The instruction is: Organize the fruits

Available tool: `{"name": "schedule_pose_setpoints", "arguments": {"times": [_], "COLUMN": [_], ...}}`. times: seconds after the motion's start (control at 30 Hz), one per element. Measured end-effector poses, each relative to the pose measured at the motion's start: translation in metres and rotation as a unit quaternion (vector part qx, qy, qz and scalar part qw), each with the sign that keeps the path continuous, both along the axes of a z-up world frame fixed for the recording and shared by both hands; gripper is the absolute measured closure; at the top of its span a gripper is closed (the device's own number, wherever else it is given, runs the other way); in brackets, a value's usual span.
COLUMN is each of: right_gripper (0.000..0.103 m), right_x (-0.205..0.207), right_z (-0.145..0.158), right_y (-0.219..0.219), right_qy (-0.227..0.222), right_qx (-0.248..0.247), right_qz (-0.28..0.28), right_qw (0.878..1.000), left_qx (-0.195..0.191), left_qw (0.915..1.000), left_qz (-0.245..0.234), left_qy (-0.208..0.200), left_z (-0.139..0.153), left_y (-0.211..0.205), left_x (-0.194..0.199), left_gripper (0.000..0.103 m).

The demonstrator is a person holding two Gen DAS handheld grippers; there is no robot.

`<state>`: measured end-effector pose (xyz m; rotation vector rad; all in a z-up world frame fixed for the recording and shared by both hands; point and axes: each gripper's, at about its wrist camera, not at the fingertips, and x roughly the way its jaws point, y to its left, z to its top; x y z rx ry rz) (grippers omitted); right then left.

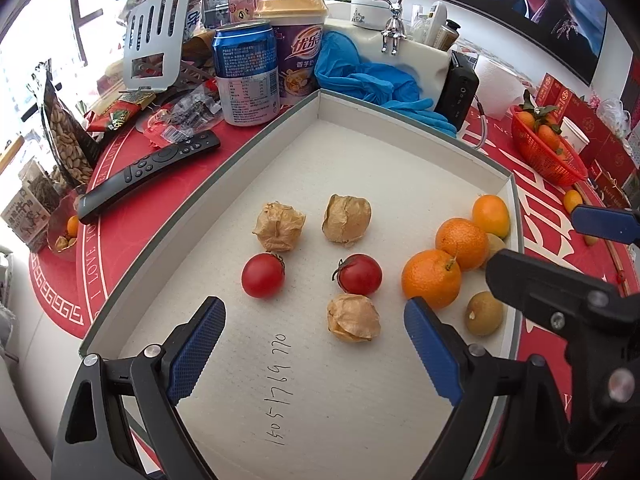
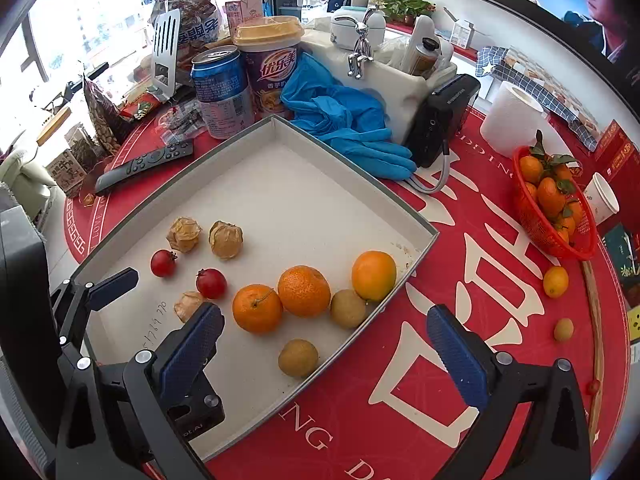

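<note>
A shallow white tray (image 1: 340,168) (image 2: 288,200) holds three papery husked physalis (image 1: 347,219), two cherry tomatoes (image 1: 263,275), three oranges (image 1: 432,283) (image 2: 304,290) and several brownish longans (image 1: 483,313). My left gripper (image 1: 316,344) (image 2: 168,300) hangs open above the tray's near part; a physalis (image 1: 353,317) lies just beyond its fingers, untouched. My right gripper (image 2: 326,356) (image 1: 534,242) stands open over the tray's right corner. One longan (image 2: 298,358) lies on the tray floor between its fingers without touching the pads.
On the red mat right of the tray lie a small yellow citrus (image 2: 556,281) and a loose longan (image 2: 563,329), near a red basket of mandarins (image 2: 576,240). Behind the tray stand a blue can (image 1: 246,76), a purple cup (image 1: 298,52), blue gloves (image 2: 344,120) and a remote (image 1: 148,172).
</note>
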<state>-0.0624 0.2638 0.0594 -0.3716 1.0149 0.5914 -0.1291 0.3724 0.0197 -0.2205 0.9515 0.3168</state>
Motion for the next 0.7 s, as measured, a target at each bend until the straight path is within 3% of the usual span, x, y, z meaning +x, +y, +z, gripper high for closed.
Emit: {"name": "schedule_pose_setpoints", "arguments": {"times": [0.7], "right_gripper": [0.0], "right_x": [-0.0014], "right_z": [-0.0091], "right_y": [0.0047], "right_qy": [-0.001], "right_qx": [-0.028], "right_qz": [0.0], "right_qw": [1.0], "left_qx": [0.01], "left_qw": [0.9999], "left_qz": [-0.002], "left_qy": [-0.001], "left_z": [0.0009], "left_y": [-0.0034], "left_x": [0.0005], "left_gripper": [0.01]}}
